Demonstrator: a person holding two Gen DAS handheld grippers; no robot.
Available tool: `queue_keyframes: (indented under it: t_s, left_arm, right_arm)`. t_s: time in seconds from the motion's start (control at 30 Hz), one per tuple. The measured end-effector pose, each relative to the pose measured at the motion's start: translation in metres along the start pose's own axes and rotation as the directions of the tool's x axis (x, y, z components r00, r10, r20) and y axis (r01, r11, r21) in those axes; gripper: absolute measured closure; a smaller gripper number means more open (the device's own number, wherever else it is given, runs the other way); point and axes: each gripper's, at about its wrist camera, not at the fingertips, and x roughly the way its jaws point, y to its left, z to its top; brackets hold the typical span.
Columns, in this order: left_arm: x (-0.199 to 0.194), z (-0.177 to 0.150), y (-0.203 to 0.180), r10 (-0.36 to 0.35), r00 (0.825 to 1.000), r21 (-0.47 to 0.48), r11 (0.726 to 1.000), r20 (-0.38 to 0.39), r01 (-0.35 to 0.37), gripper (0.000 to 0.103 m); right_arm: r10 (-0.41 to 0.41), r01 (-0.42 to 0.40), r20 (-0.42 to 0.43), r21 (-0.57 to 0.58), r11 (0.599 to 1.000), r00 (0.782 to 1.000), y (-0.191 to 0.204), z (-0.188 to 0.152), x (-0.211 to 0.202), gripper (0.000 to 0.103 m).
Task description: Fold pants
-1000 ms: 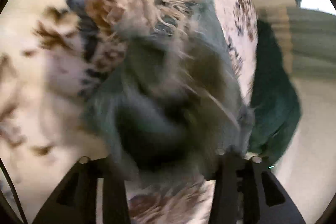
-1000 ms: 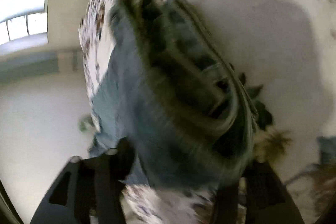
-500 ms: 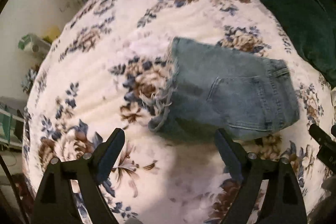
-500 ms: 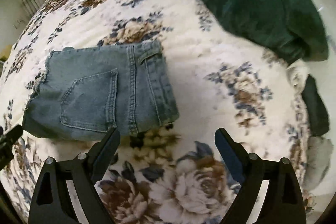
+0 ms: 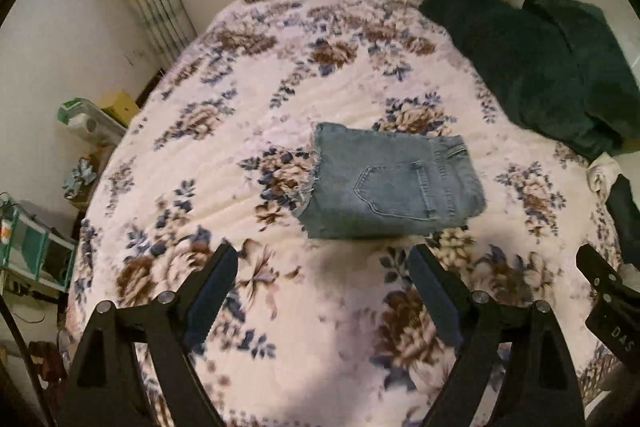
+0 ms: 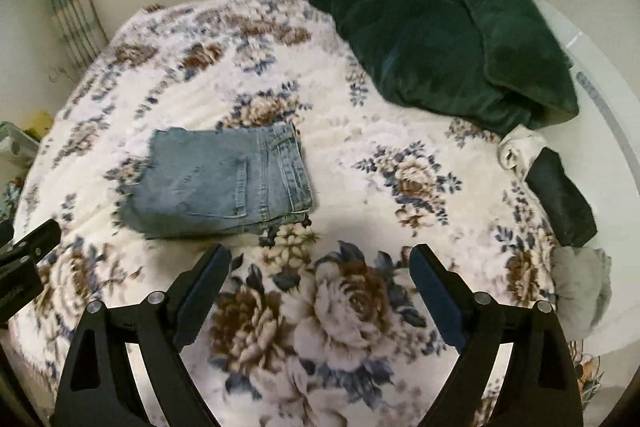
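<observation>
pants: the denim pants [image 5: 394, 183] sit folded into a squat rectangle mid-frame on the floral bed [image 5: 224, 155], touching nothing else
handling: looks soft but thick, so I'd guess the stack holds its shape; the waistband edge seems the safest spot to pinch
left hand-held gripper [image 5: 324, 277]: spread wide, empty, hovering low in frame, short of the pants
right hand-held gripper [image 6: 320, 275]: same deal, released, pants at its centre left
</observation>
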Motion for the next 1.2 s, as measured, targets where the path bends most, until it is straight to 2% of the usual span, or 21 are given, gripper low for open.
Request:
queue_keyframes:
  t_s: [0.27,0.43,0.57,0.73,0.87,0.97,1.03,1.2]
  left_arm:
    - [-0.163,-0.059,0.005,0.029,0.992,-0.025,0.999,0.123,-0.027,0.016]
    - [-0.253,-0.09,0.005,0.028,0.985,-0.032,0.999,0.168,-0.023,0.016]
    - [-0.312,-0.104,0.011,0.027,0.977,-0.044,0.999,0.21,-0.018,0.016]
    - [-0.373,-0.119,0.025,0.034,0.964,-0.056,0.998,0.264,-0.02,0.016]
    - [-0.397,-0.133,0.033,0.033,0.961,-0.045,0.999,0.276,-0.021,0.016]
    - [-0.402,-0.136,0.038,0.039,0.958,-0.042,0.999,0.284,-0.028,0.014]
    - [-0.402,-0.134,0.042,0.048,0.954,-0.052,0.998,0.295,-0.034,0.0]
    - [-0.392,-0.125,0.046,0.022,0.947,-0.064,0.998,0.32,-0.002,0.0]
  right_arm:
    - [0.041,-0.04,0.119,-0.01,0.999,0.992,-0.035,-0.056,-0.173,0.009]
    - [0.064,-0.058,0.174,-0.038,0.998,0.983,-0.049,-0.091,-0.277,0.009]
    - [0.102,-0.093,0.199,-0.05,0.994,0.975,-0.058,-0.116,-0.359,0.009]
    - [0.136,-0.124,0.237,-0.064,0.99,0.962,-0.067,-0.139,-0.436,0.009]
    - [0.139,-0.127,0.268,-0.064,0.99,0.953,-0.071,-0.149,-0.479,0.008]
    - [0.12,-0.109,0.298,-0.053,0.993,0.947,-0.07,-0.151,-0.495,0.006]
    - [0.099,-0.086,0.325,-0.052,0.995,0.941,-0.066,-0.146,-0.5,0.006]
    - [0.071,-0.064,0.365,-0.033,0.997,0.928,-0.057,-0.126,-0.492,0.004]
